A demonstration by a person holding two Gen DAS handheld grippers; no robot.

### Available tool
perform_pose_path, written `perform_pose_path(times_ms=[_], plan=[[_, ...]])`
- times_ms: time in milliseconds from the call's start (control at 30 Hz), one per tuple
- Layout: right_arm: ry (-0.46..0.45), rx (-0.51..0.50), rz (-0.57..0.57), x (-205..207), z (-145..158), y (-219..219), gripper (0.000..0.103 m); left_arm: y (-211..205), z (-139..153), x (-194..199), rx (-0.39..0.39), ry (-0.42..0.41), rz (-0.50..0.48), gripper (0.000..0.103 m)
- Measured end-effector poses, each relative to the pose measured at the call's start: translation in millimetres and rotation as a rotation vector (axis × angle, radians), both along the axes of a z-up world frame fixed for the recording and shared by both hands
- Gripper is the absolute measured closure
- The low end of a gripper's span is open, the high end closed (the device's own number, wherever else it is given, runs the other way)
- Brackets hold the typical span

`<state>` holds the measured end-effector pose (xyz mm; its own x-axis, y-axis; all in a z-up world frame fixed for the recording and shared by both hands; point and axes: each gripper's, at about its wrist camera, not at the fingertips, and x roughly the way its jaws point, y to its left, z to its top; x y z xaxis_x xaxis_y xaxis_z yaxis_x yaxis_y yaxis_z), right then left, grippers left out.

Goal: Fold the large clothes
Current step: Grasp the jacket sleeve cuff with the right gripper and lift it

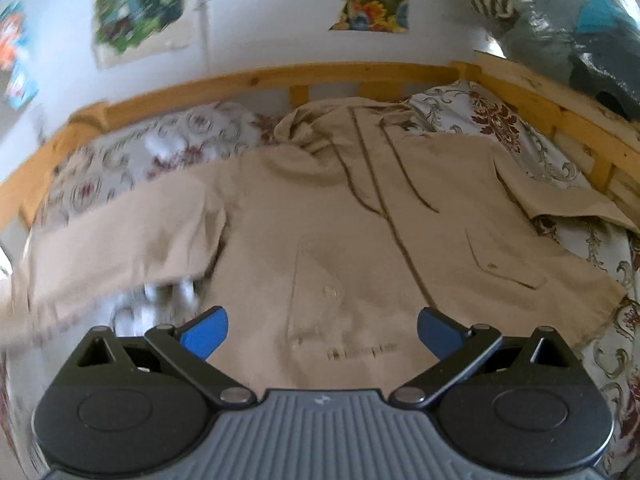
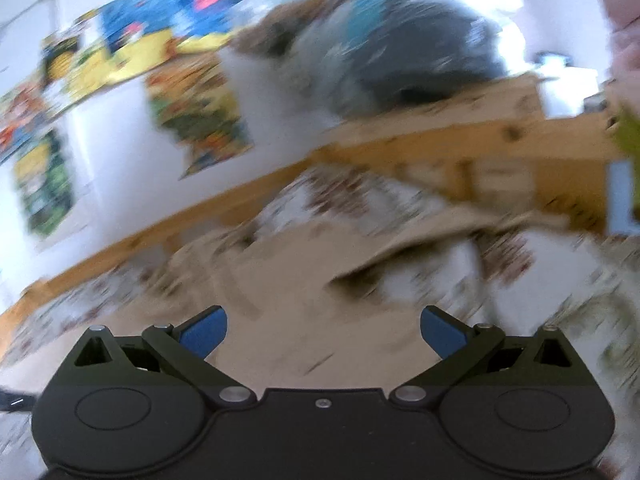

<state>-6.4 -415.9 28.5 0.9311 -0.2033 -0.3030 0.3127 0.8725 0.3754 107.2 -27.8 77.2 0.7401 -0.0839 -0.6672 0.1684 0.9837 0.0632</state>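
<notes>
A large beige hooded jacket [image 1: 340,216] lies spread front-up on the floral bedsheet [image 1: 160,144], hood toward the far rail, its left sleeve [image 1: 120,240] stretched out to the left and its right sleeve [image 1: 568,196] to the right. My left gripper [image 1: 322,334] is open and empty, just above the jacket's lower hem. My right gripper [image 2: 323,334] is open and empty over the beige jacket [image 2: 280,280]; that view is badly motion-blurred, with a sleeve [image 2: 440,228] running to the right.
A wooden bed rail [image 1: 280,80] runs along the far side and the right side [image 1: 560,120]. A heap of dark and striped clothes [image 1: 560,20] sits on the right rail; it also shows in the right wrist view [image 2: 400,48]. Posters [image 1: 136,4] hang on the white wall.
</notes>
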Motion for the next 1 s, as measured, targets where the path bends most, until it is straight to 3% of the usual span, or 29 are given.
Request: perform_pose_path(times_ms=[100, 200, 367, 467, 533, 733, 933, 1000], plan=[[-0.027, 0.069, -0.135, 15, -4, -40, 0.000, -13, 8, 25, 0.060, -0.036, -0.007, 0.001], [-0.049, 0.098, -0.198, 32, -12, -66, 0.000, -27, 2, 49, 0.086, -0.030, 0.021, 0.001], [-0.058, 0.175, -0.275, 69, -32, -111, 0.000, -33, -28, 71, -0.005, -0.012, -0.010, 0.001], [-0.067, 0.251, -0.342, 84, -50, -137, 0.000, -25, -38, 72, -0.122, -0.034, -0.056, 0.001], [-0.056, 0.302, -0.376, 92, -60, -149, 0.000, -17, -45, 74, -0.157, -0.009, -0.087, 0.001], [0.013, 0.291, -0.453, 115, -64, -161, 0.000, -4, -69, 80, -0.088, 0.053, -0.066, 0.001], [0.060, 0.309, -0.669, 136, -58, -161, 0.000, 17, -77, 76, -0.079, 0.078, -0.042, 0.001], [0.069, 0.289, -0.715, 142, -58, -159, 0.010, 21, -76, 73, -0.073, 0.067, -0.048, 0.001]])
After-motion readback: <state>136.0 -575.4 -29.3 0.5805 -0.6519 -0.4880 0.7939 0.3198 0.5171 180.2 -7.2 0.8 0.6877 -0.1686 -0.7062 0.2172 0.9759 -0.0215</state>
